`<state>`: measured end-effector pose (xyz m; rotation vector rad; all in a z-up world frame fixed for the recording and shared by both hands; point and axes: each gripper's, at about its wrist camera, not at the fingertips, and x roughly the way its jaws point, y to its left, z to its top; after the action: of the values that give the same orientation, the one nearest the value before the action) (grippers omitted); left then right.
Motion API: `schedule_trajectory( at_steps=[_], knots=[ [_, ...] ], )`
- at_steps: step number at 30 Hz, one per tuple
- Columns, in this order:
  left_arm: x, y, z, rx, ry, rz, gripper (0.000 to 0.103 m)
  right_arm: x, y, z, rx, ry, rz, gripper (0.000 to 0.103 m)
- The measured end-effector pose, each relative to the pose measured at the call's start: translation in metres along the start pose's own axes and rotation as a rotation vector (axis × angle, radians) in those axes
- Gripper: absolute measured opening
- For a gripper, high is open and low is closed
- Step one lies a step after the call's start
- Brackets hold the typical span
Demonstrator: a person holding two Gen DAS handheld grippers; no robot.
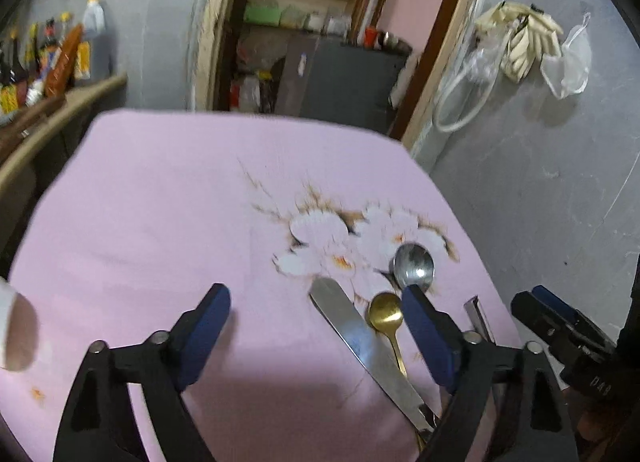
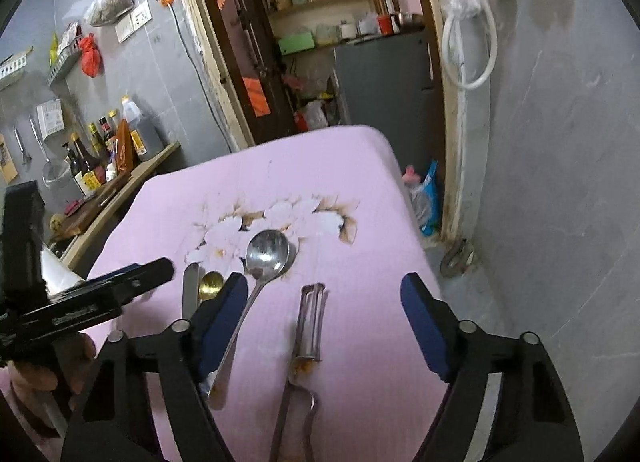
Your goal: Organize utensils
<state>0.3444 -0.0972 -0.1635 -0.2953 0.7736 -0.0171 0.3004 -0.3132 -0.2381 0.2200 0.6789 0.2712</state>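
Observation:
Several utensils lie side by side on a pink flowered tablecloth [image 1: 160, 221]. A flat steel knife [image 1: 360, 338], a small gold spoon [image 1: 386, 316] and a large steel spoon [image 1: 414, 264] lie between and near my left gripper's [image 1: 316, 314] fingers; it is open and empty above them. In the right wrist view the large spoon [image 2: 266, 252], a steel peeler [image 2: 312, 322], the gold spoon [image 2: 211, 284] and the knife [image 2: 191, 290] show. My right gripper [image 2: 324, 304] is open and empty, hovering over the peeler.
A white object [image 1: 16, 326] sits at the cloth's left edge. A wooden counter with bottles [image 2: 100, 165] stands left of the table. A doorway with a grey cabinet [image 2: 384, 77] is behind. Grey floor [image 2: 560, 221] lies to the right.

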Motion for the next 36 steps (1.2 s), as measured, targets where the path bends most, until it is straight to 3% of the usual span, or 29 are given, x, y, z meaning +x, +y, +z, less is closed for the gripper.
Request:
schedule_trajectory(
  at_steps=[4, 6, 11, 12, 22, 27, 36],
  knots=[
    [0.018, 0.001, -0.001, -0.023, 0.066, -0.038, 0.070, 0.014, -0.002, -0.005, 0.020, 0.060, 0.012, 0.053],
    [0.028, 0.001, -0.002, -0.039, 0.102, -0.050, 0.059, 0.021, -0.003, -0.007, 0.026, 0.089, 0.014, 0.047],
    [0.034, -0.008, -0.005, -0.010, 0.109, -0.063, 0.052, 0.035, 0.004, -0.013, 0.009, 0.144, 0.010, 0.032],
    [0.035, -0.009, -0.005, -0.007, 0.113, -0.068, 0.046, 0.036, 0.006, -0.014, 0.005, 0.149, 0.010, 0.031],
    [0.039, -0.009, -0.002, -0.038, 0.136, -0.072, 0.024, 0.039, 0.005, -0.015, 0.009, 0.162, 0.022, 0.028],
    [0.039, -0.012, -0.002, -0.068, 0.153, -0.110, 0.012, 0.039, 0.004, -0.014, 0.019, 0.164, 0.031, 0.025],
    [0.037, -0.014, 0.003, -0.099, 0.210, -0.167, 0.007, 0.040, 0.000, -0.014, 0.031, 0.190, 0.048, 0.019]
  ],
)
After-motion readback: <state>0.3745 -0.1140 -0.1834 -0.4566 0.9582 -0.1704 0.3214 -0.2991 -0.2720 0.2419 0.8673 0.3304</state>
